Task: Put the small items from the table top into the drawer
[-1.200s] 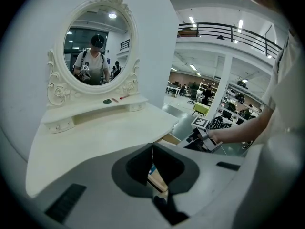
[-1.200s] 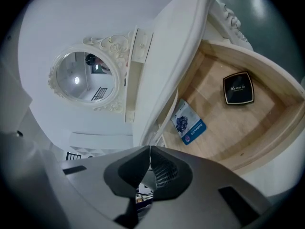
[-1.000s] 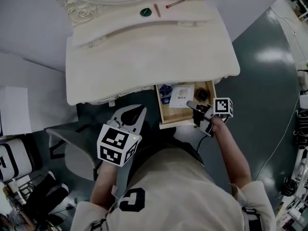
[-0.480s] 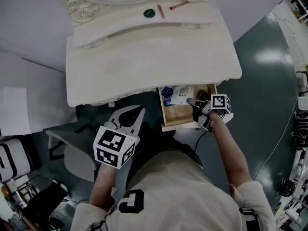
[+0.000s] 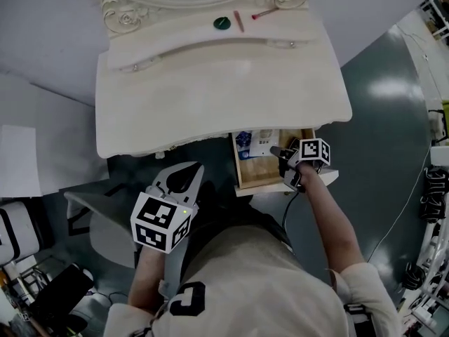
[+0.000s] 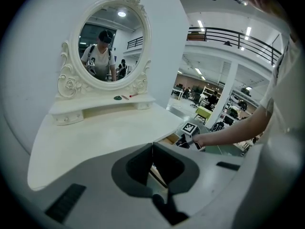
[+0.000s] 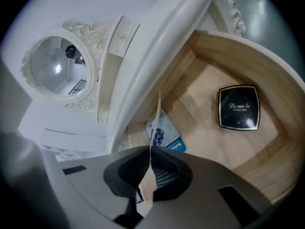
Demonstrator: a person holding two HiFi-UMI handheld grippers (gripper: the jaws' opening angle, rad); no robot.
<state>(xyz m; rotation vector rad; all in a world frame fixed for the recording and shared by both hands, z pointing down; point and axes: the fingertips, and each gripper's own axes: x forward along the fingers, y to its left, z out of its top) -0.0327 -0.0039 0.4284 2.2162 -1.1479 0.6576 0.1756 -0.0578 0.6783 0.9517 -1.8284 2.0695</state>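
Observation:
The wooden drawer (image 5: 257, 176) stands open under the white vanity table (image 5: 210, 97). My right gripper (image 5: 276, 151) reaches into it, shut on a thin white packet (image 5: 264, 138) that shows edge-on between the jaws (image 7: 156, 113). On the drawer floor lie a black compact (image 7: 239, 107) and a blue-printed sachet (image 7: 165, 131). A green round item (image 5: 222, 24), a red stick (image 5: 238, 21) and a red-tipped pin (image 5: 265, 11) rest on the shelf under the mirror. My left gripper (image 5: 191, 175) hangs in front of the table edge, shut and empty.
An oval mirror (image 6: 110, 37) in an ornate frame stands at the table's back. A grey chair (image 5: 105, 216) sits lower left of the table. The table's front edge overhangs the drawer's rear. A cable (image 5: 410, 202) trails across the green floor at right.
My right gripper has sunk deeper into the drawer with the white packet, which now lies partly under the table edge. My left gripper has drifted a little to the left.

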